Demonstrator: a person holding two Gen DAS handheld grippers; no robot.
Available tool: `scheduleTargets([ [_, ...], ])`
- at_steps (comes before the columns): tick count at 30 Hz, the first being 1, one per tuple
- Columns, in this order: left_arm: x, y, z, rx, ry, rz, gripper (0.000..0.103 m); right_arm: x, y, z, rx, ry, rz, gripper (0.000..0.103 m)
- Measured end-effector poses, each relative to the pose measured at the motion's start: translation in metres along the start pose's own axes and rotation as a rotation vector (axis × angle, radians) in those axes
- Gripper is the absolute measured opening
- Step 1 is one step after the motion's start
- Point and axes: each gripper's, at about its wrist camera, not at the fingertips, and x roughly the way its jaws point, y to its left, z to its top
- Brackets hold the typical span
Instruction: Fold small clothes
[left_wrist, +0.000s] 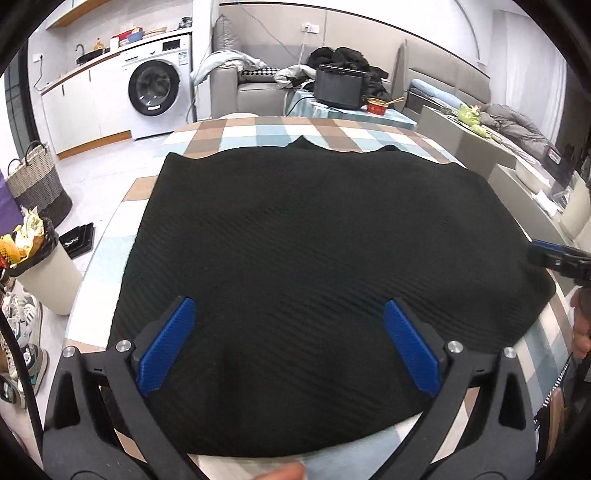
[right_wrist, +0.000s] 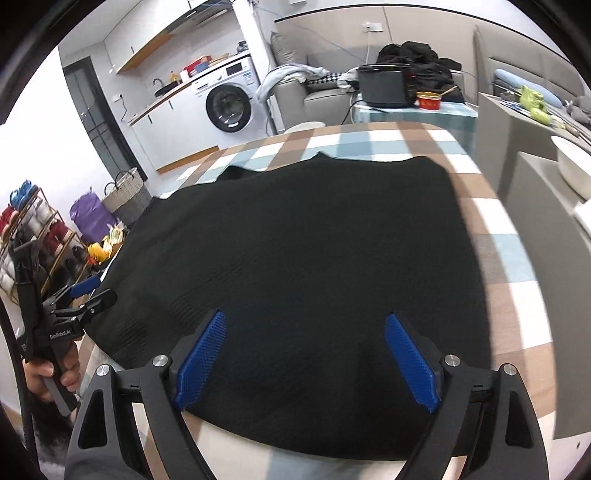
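A black ribbed knit garment (left_wrist: 314, 240) (right_wrist: 295, 240) lies spread flat on the round table with a checked cloth (left_wrist: 258, 129) (right_wrist: 498, 240). Its far edge shows a neckline dip. My left gripper (left_wrist: 290, 306) hangs open over the garment's near part, its blue pads (left_wrist: 170, 343) wide apart with nothing between them. My right gripper (right_wrist: 306, 318) is likewise open above the garment's near edge and holds nothing. In the right wrist view the left gripper (right_wrist: 85, 295) shows at the cloth's left side, held by a hand. The right gripper's tip (left_wrist: 554, 254) shows at the right edge of the left wrist view.
Left of the table stand a full bin (left_wrist: 40, 273), a woven basket (left_wrist: 37, 181), shoes and a shoe rack (right_wrist: 33, 236). Behind are a washing machine (left_wrist: 155, 88), a sofa with clothes, and a side table with a black box (left_wrist: 338, 86) and red bowl (left_wrist: 376, 107).
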Motion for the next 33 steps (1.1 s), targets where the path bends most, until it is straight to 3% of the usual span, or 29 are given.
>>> scheduleTargets([
  [6, 0.0, -0.011, -0.004, 0.004, 0.017, -0.041, 0.102, 0.024, 0.029, -0.004, -0.048, 0.053, -0.004, 0.09],
  [11, 0.015, -0.023, -0.012, 0.05, 0.077, -0.053, 0.102, 0.048, 0.05, -0.012, -0.111, 0.116, -0.022, 0.09],
  [15, 0.027, -0.026, -0.02, 0.076, 0.122, -0.04, 0.102, 0.057, 0.059, -0.02, -0.177, 0.105, -0.049, 0.09],
  [25, 0.037, -0.023, -0.023, 0.119, 0.149, -0.016, 0.102, 0.047, 0.028, -0.029, -0.223, 0.117, -0.141, 0.09],
  [28, 0.037, -0.023, -0.023, 0.121, 0.147, -0.017, 0.102, 0.034, 0.011, -0.034, -0.209, 0.107, -0.118, 0.09],
  [33, 0.036, -0.022, -0.022, 0.121, 0.146, -0.017, 0.102, 0.017, 0.0, -0.044, -0.238, 0.103, -0.2, 0.089],
])
